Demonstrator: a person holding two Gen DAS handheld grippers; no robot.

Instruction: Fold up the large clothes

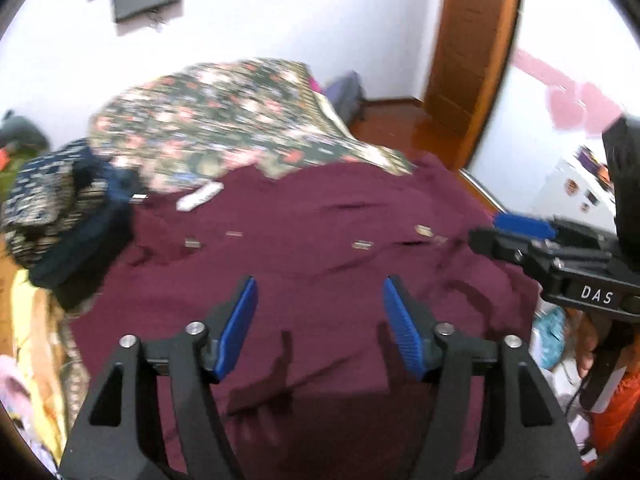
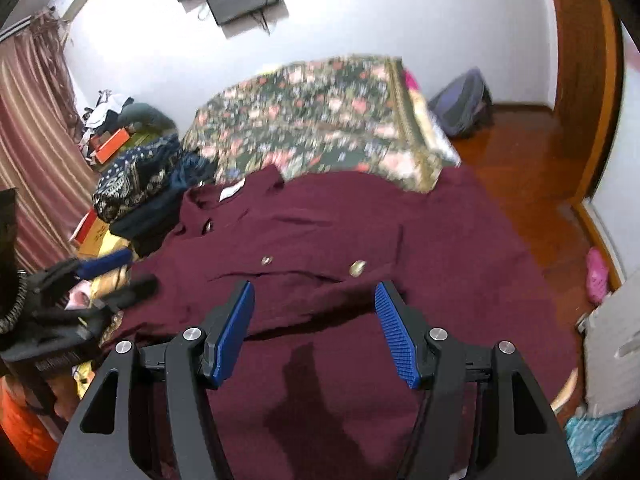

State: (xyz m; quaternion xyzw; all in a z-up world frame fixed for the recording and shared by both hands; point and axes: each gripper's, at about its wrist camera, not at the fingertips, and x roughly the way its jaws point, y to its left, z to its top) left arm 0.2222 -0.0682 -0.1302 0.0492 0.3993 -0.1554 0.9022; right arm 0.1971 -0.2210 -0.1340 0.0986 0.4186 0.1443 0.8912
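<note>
A large maroon garment [image 1: 312,264] with metal buttons and a white neck label lies spread over the near end of the bed; it also fills the right wrist view [image 2: 360,232]. My left gripper [image 1: 318,292] hovers above its middle, open and empty. My right gripper [image 2: 314,296] hovers above the garment near two buttons, open and empty. In the left wrist view the right gripper [image 1: 516,236] reaches in from the right edge over the garment's right side. In the right wrist view the left gripper [image 2: 108,276] shows at the left, by the garment's left edge.
A floral bedspread [image 1: 224,120] covers the far bed. A heap of dark patterned clothes [image 1: 60,208] lies left of the garment. A wooden door [image 1: 472,40] and wooden floor [image 2: 540,184] are to the right, with a purple bag [image 2: 460,104] by the wall.
</note>
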